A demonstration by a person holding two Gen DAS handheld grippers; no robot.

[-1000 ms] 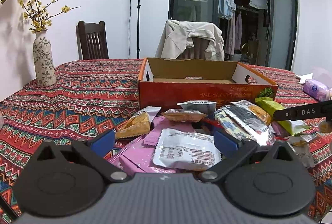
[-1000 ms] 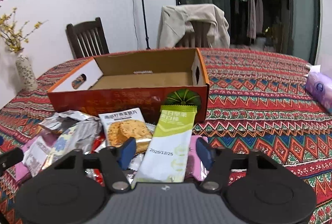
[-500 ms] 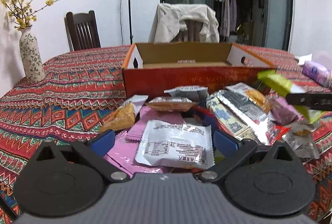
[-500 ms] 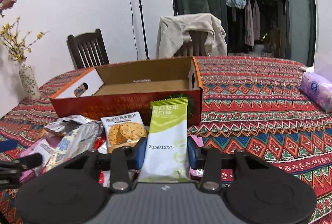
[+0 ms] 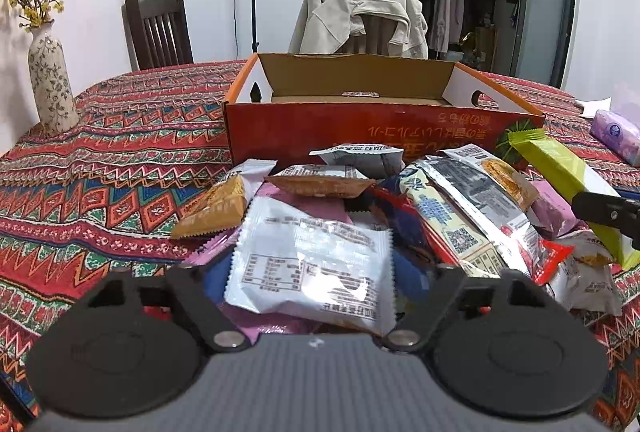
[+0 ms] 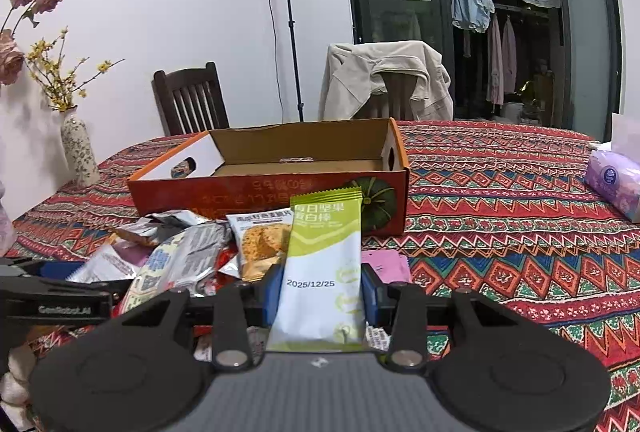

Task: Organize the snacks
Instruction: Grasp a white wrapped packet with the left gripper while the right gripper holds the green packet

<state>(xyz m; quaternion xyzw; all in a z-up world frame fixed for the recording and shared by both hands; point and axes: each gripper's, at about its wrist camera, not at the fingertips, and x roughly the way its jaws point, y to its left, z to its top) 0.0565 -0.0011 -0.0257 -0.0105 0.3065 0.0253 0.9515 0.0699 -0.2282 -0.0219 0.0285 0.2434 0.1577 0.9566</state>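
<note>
I saw the tabletop, under a red patterned cloth, fill both views. On it, toward the far side, the orange cardboard box lay open with its floor bare. A chair draped with a beige jacket stood beyond the box, and a dark wooden chair stood farther left by the wall. A flowered vase stood at the far left edge of the tabletop, and a purple tissue pack lay at the far right, well apart from the box.

The pile of snack packets lay on the near side of the box, just in front of its wall. My left gripper hung low over the near end of that pile. Its jaws were closing, with the white packet lying between them on the heap; the blue pads sat at the packet's two edges, but I could not tell whether they pressed on it.

My right gripper had its jaws narrow, clamped on the lower part of the green-and-white snack bar. The bar stood upright in the grip, raised above the right end of the pile, its top edge showing against the near wall of the box. A pink packet lay flat on the cloth just right of the bar.
</note>
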